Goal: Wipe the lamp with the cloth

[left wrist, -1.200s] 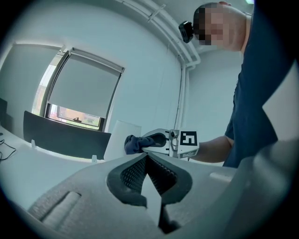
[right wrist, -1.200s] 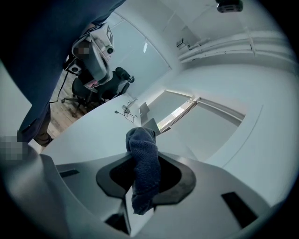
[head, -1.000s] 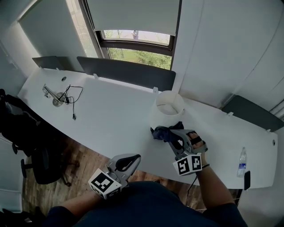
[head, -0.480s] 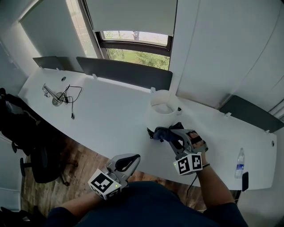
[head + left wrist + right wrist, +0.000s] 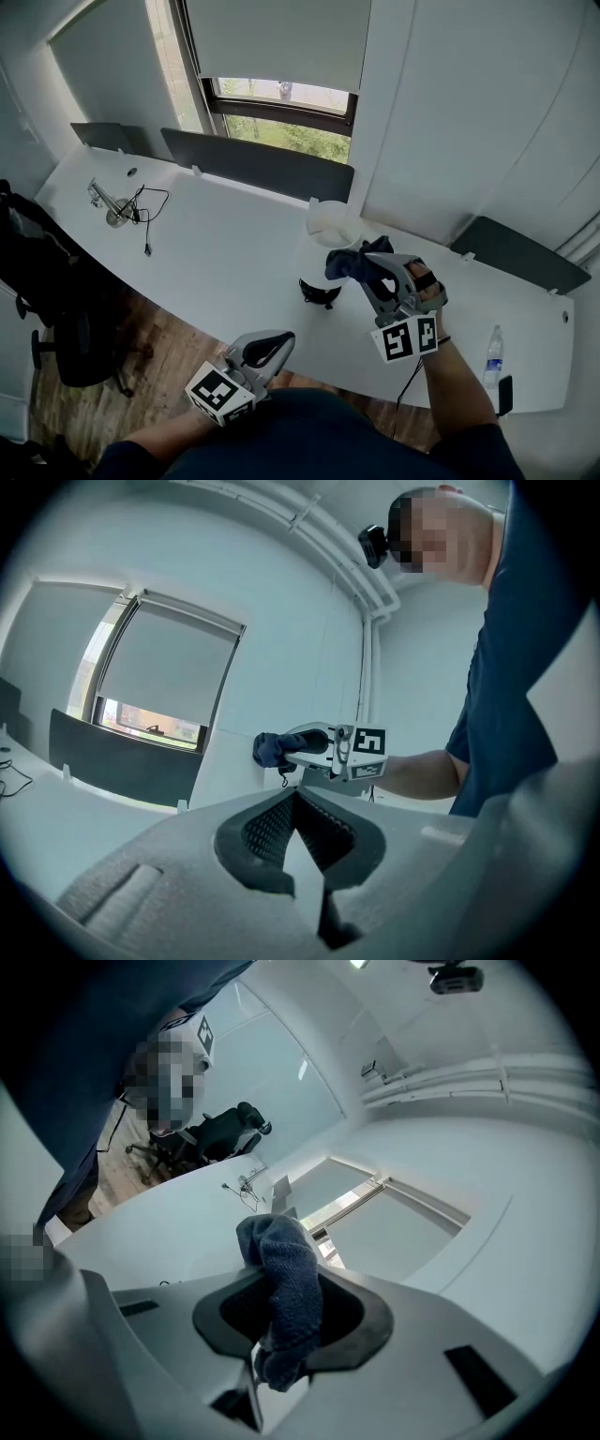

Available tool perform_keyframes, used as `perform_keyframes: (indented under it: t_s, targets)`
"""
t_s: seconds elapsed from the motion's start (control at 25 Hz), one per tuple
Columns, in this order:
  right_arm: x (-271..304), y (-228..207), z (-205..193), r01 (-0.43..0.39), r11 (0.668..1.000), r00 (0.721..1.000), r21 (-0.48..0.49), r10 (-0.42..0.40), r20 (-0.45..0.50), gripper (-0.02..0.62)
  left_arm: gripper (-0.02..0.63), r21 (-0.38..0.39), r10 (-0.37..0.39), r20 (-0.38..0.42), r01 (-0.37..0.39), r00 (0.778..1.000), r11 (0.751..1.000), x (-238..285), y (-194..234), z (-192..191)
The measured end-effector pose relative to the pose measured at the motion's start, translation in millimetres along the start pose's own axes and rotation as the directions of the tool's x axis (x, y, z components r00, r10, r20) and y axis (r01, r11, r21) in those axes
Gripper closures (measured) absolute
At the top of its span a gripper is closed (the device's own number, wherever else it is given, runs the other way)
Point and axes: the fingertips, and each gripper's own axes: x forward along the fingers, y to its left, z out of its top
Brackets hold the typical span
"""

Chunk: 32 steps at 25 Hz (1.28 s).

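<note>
Cloth (image 5: 351,262) — a dark blue towelling rag — is coming up off the white desk (image 5: 216,234). A second ago it was lying bunched on the surface under the right gripper (image 5: 368,274), and now that gripper is carrying it clear, jaws clamping tight on the fabric with a fold sticking out ahead and a tail dangling below. To my eye the pickup is finishing and the approach to the lamp (image 5: 330,223) is beginning; no wiping is happening yet, since the cloth is hanging near the lamp but seemingly apart from it. The lamp is standing on the desk by the wall, just beyond the cloth, showing as a white round shade with its long axis upright and its open top facing up. The cloth's bunched end is pointing away from the person, toward the lamp. A small dark thing (image 5: 319,292) is lying on the desk below — too small to tell what. The left gripper (image 5: 267,347) is idling low near the person's body, jaws pressing together on nothing
</note>
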Motion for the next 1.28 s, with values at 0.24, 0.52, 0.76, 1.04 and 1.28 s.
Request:
perform_keyframes:
  t_s: [0.24,0.52,0.76,1.04,1.28]
  targets:
    - [9,6,-13,-0.005,1.000,1.000,0.027,0.005,0.015,0.488,0.600,0.002,0.043,-0.013,-0.043,0.999,0.999,-6,4,-5]
    - [17,38,-39,-0.042,0.992,0.999,0.120,0.043,-0.007,0.488,0.600,-0.026,0.081,-0.043,-0.082,0.996,0.996,-13,9,-12]
    - [20,89,-67,-0.129,0.981,0.987,0.147,0.142,-0.081,0.488,0.600,-0.006,0.088,-0.056,-0.089,0.995,0.996,-18,6,-13]
    - [13,139,-88,-0.202,0.959,0.961,0.198,0.233,-0.150,0.488,0.600,0.000,0.074,-0.089,-0.075,0.993,0.997,-19,0,-19]
    - [-6,139,-82,-0.168,0.954,0.964,0.247,0.212,-0.162,0.488,0.601,0.007,0.035,-0.087,-0.034,0.996,0.999,-13,-7,-22]
